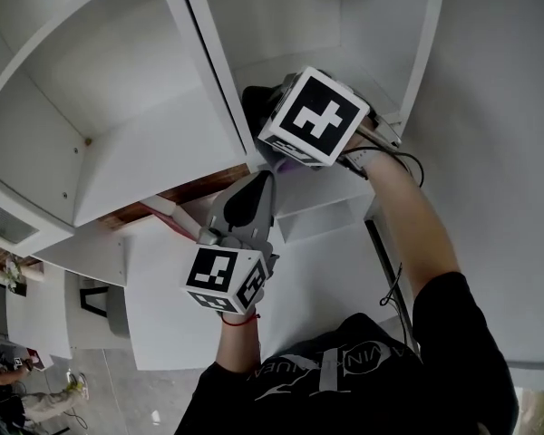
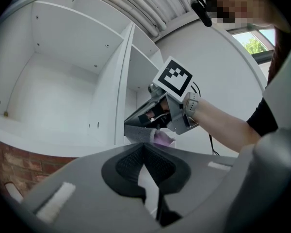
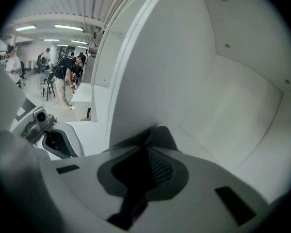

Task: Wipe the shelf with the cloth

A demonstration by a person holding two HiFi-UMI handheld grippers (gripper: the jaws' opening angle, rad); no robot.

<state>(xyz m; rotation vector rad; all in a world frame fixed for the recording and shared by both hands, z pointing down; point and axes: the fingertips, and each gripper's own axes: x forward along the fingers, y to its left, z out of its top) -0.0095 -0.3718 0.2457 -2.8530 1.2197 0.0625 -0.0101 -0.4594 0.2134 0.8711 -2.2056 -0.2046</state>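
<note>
Inside the shelf (image 1: pixel 154 143), right gripper (image 3: pixel 146 147) tilted down — fingers (image 3: pixel 203 188) clamped on cloth (image 2: pixel 161 138), left gripper (image 2: pixel 144 148) level, fingers (image 2: pixel 87 178) together, empty

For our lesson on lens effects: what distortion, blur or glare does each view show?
Head view: evenly lit, shelf edges bow. Left gripper view: black fisheye corners, left tool close and soft. Right gripper view: cloth in the right tool dark and blurred; ceiling lights glare.
</note>
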